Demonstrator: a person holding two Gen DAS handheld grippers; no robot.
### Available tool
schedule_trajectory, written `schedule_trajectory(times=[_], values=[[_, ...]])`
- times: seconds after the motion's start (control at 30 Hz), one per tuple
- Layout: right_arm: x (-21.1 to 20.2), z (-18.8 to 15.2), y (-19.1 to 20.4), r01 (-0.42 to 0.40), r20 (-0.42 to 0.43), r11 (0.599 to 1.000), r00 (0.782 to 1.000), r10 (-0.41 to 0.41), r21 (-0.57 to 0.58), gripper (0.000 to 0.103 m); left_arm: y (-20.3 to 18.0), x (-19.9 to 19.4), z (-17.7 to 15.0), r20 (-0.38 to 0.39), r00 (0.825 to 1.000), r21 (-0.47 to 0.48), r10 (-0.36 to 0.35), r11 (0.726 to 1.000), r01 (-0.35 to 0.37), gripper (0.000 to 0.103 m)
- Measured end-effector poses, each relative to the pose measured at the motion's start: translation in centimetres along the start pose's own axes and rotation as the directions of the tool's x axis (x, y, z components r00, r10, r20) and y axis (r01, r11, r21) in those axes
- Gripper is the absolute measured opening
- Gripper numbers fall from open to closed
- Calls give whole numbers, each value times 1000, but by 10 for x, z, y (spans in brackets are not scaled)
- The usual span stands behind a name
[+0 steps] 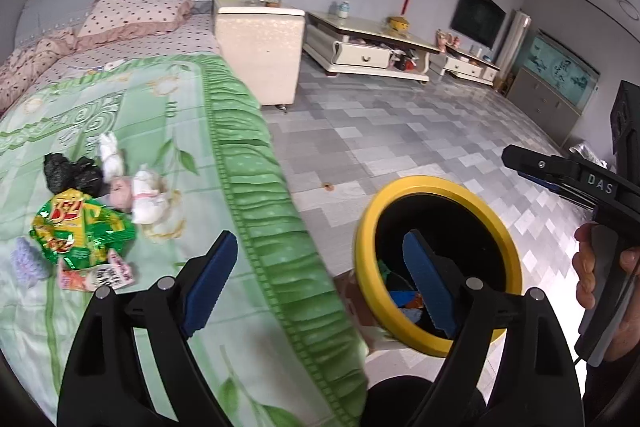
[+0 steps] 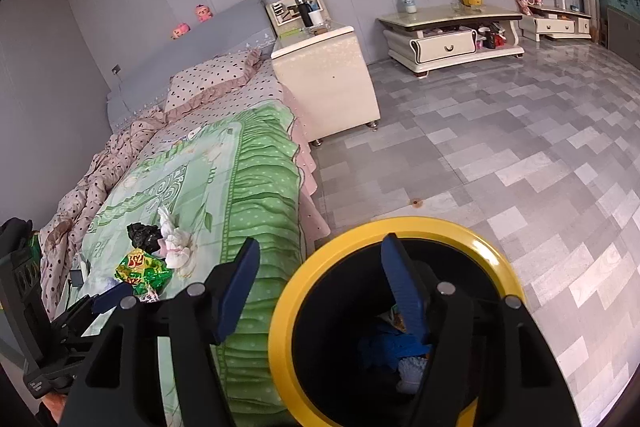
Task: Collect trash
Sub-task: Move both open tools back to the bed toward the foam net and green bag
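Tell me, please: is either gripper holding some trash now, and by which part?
Nothing is held. The left gripper and the right gripper both have open, empty jaws near the yellow-rimmed bin.

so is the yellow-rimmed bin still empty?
No, blue and other scraps lie at the bottom of the yellow-rimmed bin, visible in the right wrist view.

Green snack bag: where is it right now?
The green snack bag lies on the green bedspread, at the left in both wrist views, just in front of the black bag and beside crumpled white tissues.
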State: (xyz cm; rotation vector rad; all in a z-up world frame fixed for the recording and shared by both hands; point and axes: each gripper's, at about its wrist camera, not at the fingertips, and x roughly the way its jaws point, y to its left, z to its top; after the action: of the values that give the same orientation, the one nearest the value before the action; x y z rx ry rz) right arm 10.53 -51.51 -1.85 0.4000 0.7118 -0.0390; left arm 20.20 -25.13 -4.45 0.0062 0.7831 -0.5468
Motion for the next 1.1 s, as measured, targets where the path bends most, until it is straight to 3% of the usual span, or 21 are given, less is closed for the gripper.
schedule_trajectory(times=[0.47,1.1], values=[[41,3,97,-117,-48,987,993,112,-108,67,112,-36,-11,9,986,-108,167,980,-165,83],[144,-14,214,-212,-200,947,966,165,-241,67,262,-39,-37,-75,936,-252,343,902,-351,83]])
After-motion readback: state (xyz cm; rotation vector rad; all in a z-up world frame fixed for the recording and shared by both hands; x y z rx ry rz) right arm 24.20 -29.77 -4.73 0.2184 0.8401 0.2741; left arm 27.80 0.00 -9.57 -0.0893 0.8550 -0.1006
